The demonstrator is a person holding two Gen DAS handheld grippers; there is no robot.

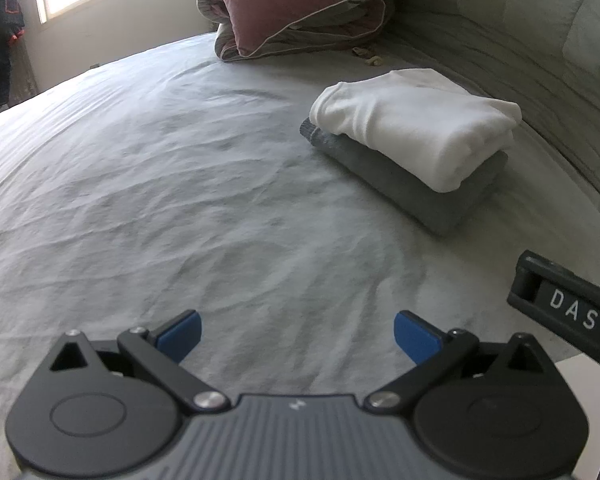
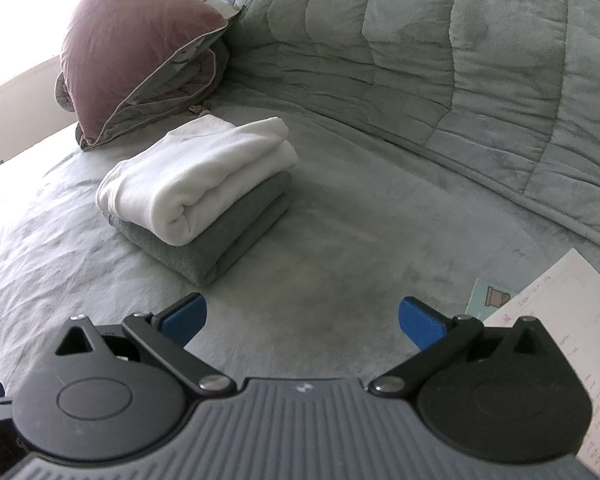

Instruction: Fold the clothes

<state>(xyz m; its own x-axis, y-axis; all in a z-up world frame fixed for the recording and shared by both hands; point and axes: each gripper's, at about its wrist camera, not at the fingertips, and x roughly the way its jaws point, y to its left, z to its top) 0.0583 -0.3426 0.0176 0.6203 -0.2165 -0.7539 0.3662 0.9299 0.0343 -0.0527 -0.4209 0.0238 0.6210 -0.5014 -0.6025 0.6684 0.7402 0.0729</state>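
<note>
Resting on a pale grey bed sheet, a folded white garment is lying on top of a folded grey garment, both neatly stacked. In the left wrist view the stack's long axis is running from near right to far left. The left gripper and the right gripper are both hovering above bare sheet, fingers spread wide and holding nothing. A maroon pillow is sitting beyond the stack, a quilted blanket is bordering it, and papers are lying near the right gripper.

folded white garment stacked atop folded grey garment on bed.
</note>
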